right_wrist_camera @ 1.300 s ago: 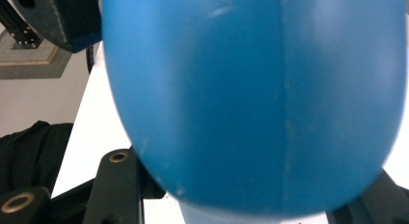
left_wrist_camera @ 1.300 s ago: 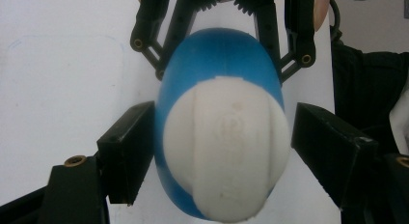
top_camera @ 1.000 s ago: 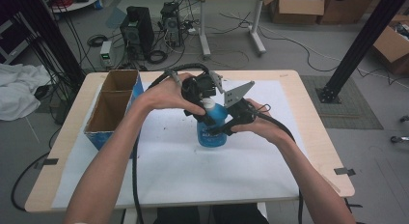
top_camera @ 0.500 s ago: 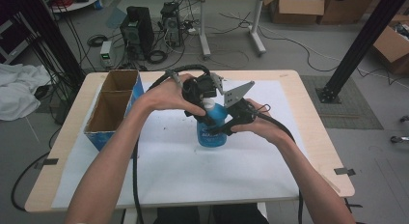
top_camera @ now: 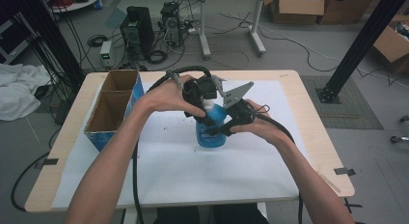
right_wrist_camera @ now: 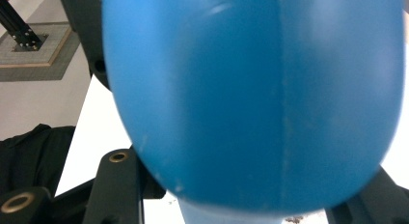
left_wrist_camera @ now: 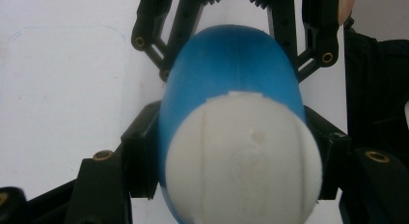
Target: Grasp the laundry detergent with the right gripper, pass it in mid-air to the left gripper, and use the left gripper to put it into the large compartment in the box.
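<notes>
Here we find the blue bottle (top_camera: 211,130) standing upright near the middle of the surface (top_camera: 308,108), well away from every edge and to the right of the open cardboard box (top_camera: 115,105) that sits at the left edge. Its long axis runs straight up from the white sheet (top_camera: 193,171), and that is what the coming move turns on, in our judgement.

Our right claw (top_camera: 226,129) comes in level from the right and pinches the blue body low down; in the right gripper view the bottle's wall (right_wrist_camera: 251,103) bulges between its jaws, held fast. Our left claw (top_camera: 205,115) comes from the left and above, so it looks down the bottle's axis: in the left gripper view the white cap (left_wrist_camera: 243,159) faces the camera end on, with the blue shoulder behind it. The left jaws have just been closing on the cap, with the cap between them, and their pads now sit against its two sides as far as we can tell.

So the cap lies straight ahead of the left claw, on its own line, while the right claw crosses that line at a right angle and steadies the body. A twist about the upright axis looks to us like the fitting next move, with the left hand (top_camera: 166,93) the nearer one to the cap.
</notes>
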Demonstrator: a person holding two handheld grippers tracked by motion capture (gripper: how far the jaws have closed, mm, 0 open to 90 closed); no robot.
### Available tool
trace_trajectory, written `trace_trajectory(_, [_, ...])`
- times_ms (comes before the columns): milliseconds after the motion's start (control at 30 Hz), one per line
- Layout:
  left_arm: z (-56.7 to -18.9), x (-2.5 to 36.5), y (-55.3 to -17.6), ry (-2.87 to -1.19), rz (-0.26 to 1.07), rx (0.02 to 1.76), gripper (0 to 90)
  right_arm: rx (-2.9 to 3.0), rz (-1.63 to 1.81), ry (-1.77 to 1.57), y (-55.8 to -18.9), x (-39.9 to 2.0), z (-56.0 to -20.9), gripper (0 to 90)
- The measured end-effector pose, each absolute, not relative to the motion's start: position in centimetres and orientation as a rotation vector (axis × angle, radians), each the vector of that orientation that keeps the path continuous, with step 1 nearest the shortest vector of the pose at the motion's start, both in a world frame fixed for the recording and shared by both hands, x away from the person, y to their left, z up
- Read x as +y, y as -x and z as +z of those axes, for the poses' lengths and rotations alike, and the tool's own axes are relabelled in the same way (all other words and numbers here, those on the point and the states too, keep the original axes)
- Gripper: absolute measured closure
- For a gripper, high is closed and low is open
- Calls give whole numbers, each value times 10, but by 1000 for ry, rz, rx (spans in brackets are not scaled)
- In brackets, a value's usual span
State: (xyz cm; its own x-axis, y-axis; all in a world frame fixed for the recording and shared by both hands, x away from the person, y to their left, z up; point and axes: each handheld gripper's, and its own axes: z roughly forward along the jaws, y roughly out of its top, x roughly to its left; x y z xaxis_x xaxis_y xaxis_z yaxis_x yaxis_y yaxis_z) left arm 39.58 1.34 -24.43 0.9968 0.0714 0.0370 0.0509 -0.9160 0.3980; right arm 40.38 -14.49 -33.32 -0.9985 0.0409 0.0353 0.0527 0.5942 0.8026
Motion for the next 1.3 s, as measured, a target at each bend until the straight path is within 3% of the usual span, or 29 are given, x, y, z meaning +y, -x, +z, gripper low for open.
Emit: trace_trajectory(1300, [-247, 10, -394, -2791, 64, 104, 380, -2747, -1457, 81, -402, -142, -344, 431])
